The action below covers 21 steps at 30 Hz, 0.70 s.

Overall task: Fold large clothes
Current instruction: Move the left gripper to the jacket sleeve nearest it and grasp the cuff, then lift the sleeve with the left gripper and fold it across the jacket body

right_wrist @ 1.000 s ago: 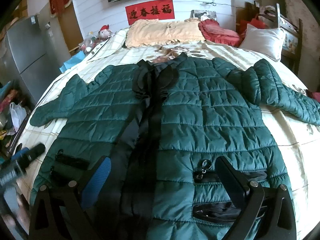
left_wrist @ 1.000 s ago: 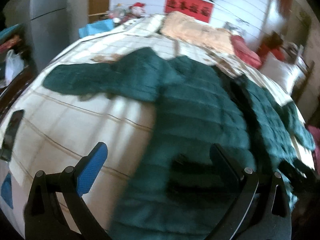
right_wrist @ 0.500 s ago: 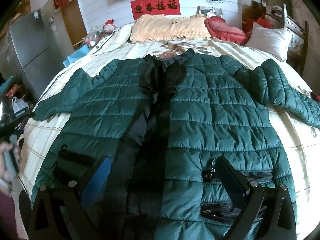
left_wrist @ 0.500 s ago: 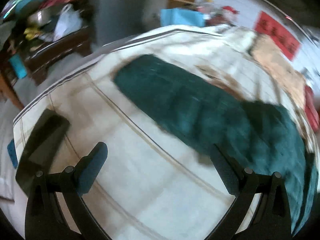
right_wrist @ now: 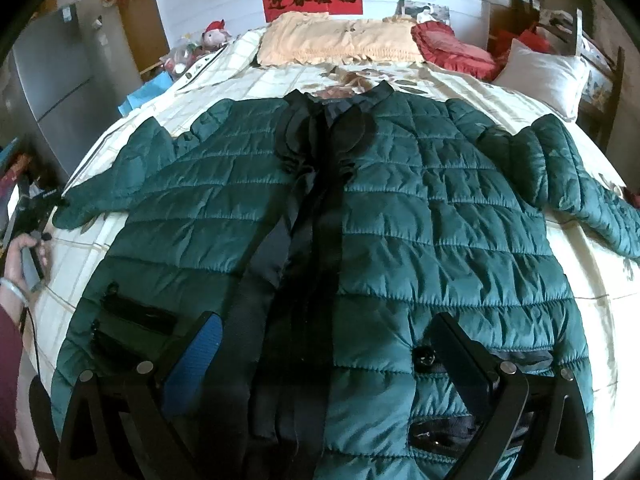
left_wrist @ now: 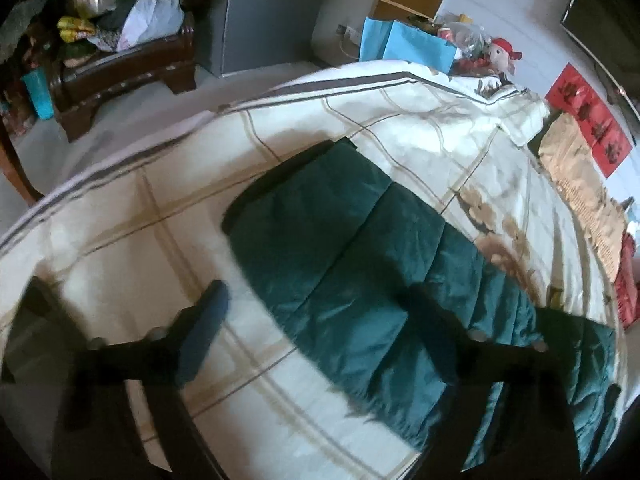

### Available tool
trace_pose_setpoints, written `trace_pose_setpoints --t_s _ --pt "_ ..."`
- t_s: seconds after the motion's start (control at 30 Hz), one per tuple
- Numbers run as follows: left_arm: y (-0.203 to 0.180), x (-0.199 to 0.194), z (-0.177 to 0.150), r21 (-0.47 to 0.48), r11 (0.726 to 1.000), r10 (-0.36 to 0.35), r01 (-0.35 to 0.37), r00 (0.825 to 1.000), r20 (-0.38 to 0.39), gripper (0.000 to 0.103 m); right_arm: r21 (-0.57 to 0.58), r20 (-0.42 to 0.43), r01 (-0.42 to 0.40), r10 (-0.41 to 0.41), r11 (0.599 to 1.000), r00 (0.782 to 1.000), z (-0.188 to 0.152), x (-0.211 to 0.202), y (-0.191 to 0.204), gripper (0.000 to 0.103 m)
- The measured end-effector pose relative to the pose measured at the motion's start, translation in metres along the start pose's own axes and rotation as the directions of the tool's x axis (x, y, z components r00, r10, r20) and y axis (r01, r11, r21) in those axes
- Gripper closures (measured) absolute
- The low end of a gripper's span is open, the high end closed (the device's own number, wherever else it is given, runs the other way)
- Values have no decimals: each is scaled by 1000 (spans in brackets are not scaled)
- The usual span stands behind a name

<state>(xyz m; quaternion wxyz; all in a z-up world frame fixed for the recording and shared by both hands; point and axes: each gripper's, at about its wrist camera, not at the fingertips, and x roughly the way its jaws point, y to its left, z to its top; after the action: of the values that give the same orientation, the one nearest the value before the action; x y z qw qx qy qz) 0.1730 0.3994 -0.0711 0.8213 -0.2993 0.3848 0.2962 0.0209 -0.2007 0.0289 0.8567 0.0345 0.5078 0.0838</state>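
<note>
1. Left wrist view: left claw (left_wrist: 316, 320) stands wide, holding nothing, over the cuff end of the jacket's sleeve (left_wrist: 340, 248), which lies flat on the bed (left_wrist: 140, 232). Risk: a shallow bite catches only the slick quilted shell and slips. The picture is blurred, so whether a finger already touches fabric I cannot tell.
2. Same view: the left finger (left_wrist: 204, 332) sits over bare bedspread; closing here may pinch the bedspread along with the sleeve.
3. Right wrist view: right claw (right_wrist: 320, 364) is wide and empty above the hem of the green jacket (right_wrist: 420, 220), spread front-up with the placket open. Risk: lifting one sleeve alone drags the body askew.
4. The far sleeve (right_wrist: 580, 184) lies bunched; the fold may come out uneven.
</note>
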Motion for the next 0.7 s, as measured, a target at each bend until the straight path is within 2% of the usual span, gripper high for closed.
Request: trace_pose_setpoints --t_s 0.03,0.07,0.13,0.2,0.27,0.37,0.47,0.7 --pt "-1 0 1 -3 1000 -1 1 1000 12 23 0 -3 0 0 1000 1000 1 1 0 0" --pt "-1 -2 1 -4 1000 -12 12 1000 22 34 2 -6 -2 2 1000 1000 1 2 1 0" --pt "-1 -1 4 -7 1000 -20 20 999 31 46 4 -9 -1 1 1000 1000 2 3 0 0" --pt "2 -1 8 -15 999 -51 51 998 32 74 3 -10 -3 3 1000 1000 2 3 0 0" --pt "8 -6 11 -39 994 -100 102 994 38 89 1 -8 -1 1 1000 1000 3 3 0 0" --pt "7 -21 11 -9 991 -132 133 989 67 95 3 -4 -6 6 1000 1000 2 2 0 0" --pt "-2 -46 8 48 983 -182 178 979 90 96 5 -3 -16 16 1000 1000 2 3 -1 0" --pt "-45 -114 -11 175 931 -342 320 932 117 97 -1 25 -30 30 1000 999 0 -7 -2 0"
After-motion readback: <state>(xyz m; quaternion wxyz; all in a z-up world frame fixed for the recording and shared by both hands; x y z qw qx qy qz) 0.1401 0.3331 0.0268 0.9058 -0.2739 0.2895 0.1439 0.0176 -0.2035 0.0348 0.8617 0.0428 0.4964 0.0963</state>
